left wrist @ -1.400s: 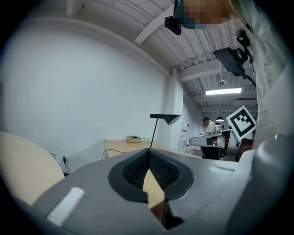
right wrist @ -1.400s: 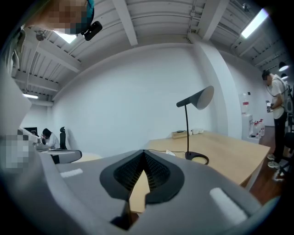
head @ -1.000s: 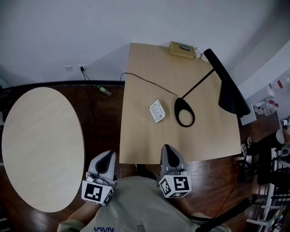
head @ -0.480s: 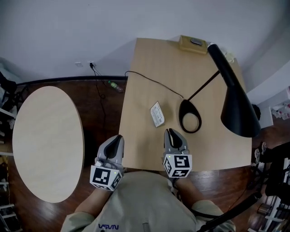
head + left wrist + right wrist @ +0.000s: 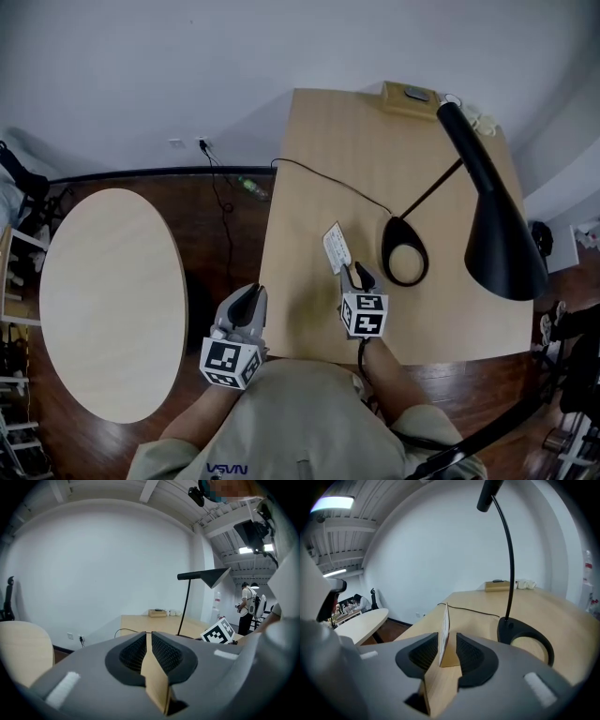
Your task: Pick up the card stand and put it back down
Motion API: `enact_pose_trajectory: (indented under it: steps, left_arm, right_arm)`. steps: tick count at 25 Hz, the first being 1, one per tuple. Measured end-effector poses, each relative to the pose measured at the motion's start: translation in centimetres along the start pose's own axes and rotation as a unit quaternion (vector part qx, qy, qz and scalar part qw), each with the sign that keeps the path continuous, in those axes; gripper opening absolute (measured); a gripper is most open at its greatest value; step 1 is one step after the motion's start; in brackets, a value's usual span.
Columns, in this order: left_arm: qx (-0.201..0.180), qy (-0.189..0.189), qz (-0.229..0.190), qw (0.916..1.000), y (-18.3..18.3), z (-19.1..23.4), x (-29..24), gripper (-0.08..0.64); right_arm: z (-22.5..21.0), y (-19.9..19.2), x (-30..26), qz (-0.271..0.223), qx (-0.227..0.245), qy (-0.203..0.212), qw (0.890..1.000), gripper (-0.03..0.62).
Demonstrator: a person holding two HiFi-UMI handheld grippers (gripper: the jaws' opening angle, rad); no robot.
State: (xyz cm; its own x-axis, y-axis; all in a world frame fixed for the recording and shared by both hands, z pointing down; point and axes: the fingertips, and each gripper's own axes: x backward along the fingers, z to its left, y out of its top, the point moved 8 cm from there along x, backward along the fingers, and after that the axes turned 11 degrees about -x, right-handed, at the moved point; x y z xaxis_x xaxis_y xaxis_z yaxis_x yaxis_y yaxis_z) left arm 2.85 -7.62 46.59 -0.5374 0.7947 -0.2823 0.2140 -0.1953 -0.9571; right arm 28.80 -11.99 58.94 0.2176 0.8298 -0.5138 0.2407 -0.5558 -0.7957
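Note:
The card stand (image 5: 336,248), a small upright white card on the wooden table (image 5: 412,169), stands left of the lamp base. My right gripper (image 5: 356,274) reaches over the table's near edge to it. In the right gripper view the card stand (image 5: 444,630) rises edge-on between the jaws of the right gripper (image 5: 447,641). Those jaws are opening, with a gap showing on the right side of the card. My left gripper (image 5: 251,292) hangs off the table's left edge over the floor. In the left gripper view the left gripper (image 5: 146,637) has its pads meeting at the tips, nothing between them.
A black desk lamp stands right of the card, with its ring base (image 5: 405,251) and long shade (image 5: 502,234) overhanging the table. A black cable (image 5: 328,178) crosses the table. A tan box (image 5: 410,96) sits at the far edge. A round table (image 5: 108,300) stands to the left.
My right gripper has moved forward from the table's near edge up to the card stand, which now sits between its jaws. The left gripper has shifted slightly forward.

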Motion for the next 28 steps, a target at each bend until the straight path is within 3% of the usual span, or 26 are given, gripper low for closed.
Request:
enact_pose_trajectory:
  steps: [10, 13, 21, 28]
  left_arm:
    - [0.022, -0.026, 0.015, 0.9993, -1.6, 0.4, -0.1, 0.0]
    - [0.024, -0.027, 0.013, 0.9993, -1.6, 0.6, -0.1, 0.0]
    - [0.031, -0.021, 0.004, 0.9993, -1.4, 2.1, 0.5, 0.0]
    - [0.036, -0.026, -0.023, 0.9987, 0.2, 3.3, 1.1, 0.0]
  right_arm:
    - [0.0, -1.3, -2.4, 0.022, 0.01, 0.006, 1.0, 0.075]
    - [0.3, -0.9, -2.7, 0.021, 0.01, 0.009, 1.0, 0.029]
    - [3.5, 1.7, 1.2, -0.028, -0.011, 0.031, 0.999, 0.015]
    - [8.0, 5.1, 7.2, -0.08, -0.011, 0.08, 0.993, 0.015]
